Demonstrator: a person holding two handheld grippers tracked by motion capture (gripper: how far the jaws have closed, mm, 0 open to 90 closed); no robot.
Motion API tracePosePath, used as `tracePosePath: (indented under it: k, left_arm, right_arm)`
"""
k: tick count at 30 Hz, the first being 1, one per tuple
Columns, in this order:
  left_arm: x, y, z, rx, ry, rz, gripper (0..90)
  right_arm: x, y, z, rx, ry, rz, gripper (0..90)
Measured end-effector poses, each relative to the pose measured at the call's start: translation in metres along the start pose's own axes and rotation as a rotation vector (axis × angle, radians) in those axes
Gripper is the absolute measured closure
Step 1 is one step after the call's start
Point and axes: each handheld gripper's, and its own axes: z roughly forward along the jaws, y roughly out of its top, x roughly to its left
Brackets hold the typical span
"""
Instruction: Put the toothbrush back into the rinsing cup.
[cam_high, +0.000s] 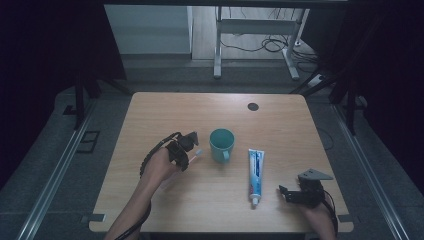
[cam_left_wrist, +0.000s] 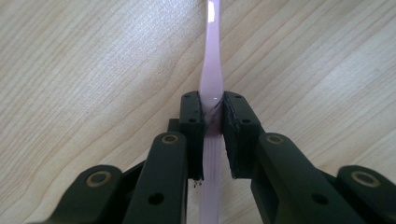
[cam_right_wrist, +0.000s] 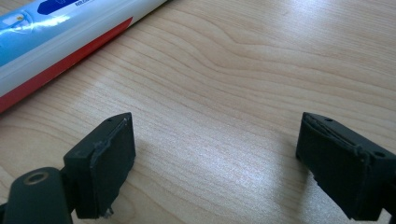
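A: What is held, and where?

B: A toothbrush (cam_left_wrist: 211, 70) is clamped between the pads of the left tool (cam_left_wrist: 212, 135), left of the worktop's (cam_high: 280, 107) middle, its head pointing at the green cup (cam_high: 221, 144) just beside it.

A: And the right tool (cam_right_wrist: 215, 154)?

B: Its jaws are spread wide on nothing, near the front right corner, beside the toothpaste tube (cam_high: 255, 176).

A: How should the step be done well?

B: The brush should probably be lifted, tipped upright and lowered clear of the rim before being released.
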Motion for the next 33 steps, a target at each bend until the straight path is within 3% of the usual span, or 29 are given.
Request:
tracePosePath:
  k: [5,14,33]
  left_arm:
    - [0.000,0.001,-0.009,-0.013,0.002,0.012,78.8]
    - [-0.004,0.005,-0.028,-0.080,0.000,0.027,78.8]
    - [-0.007,0.009,-0.063,-0.257,-0.001,0.041,78.9]
  right_arm:
    - [0.000,0.000,0.000,0.000,0.000,0.001,11.6]
    - [0.000,0.000,0.000,-0.002,0.000,-0.002,11.6]
    - [0.000,0.000,0.000,-0.002,0.000,-0.002,11.6]
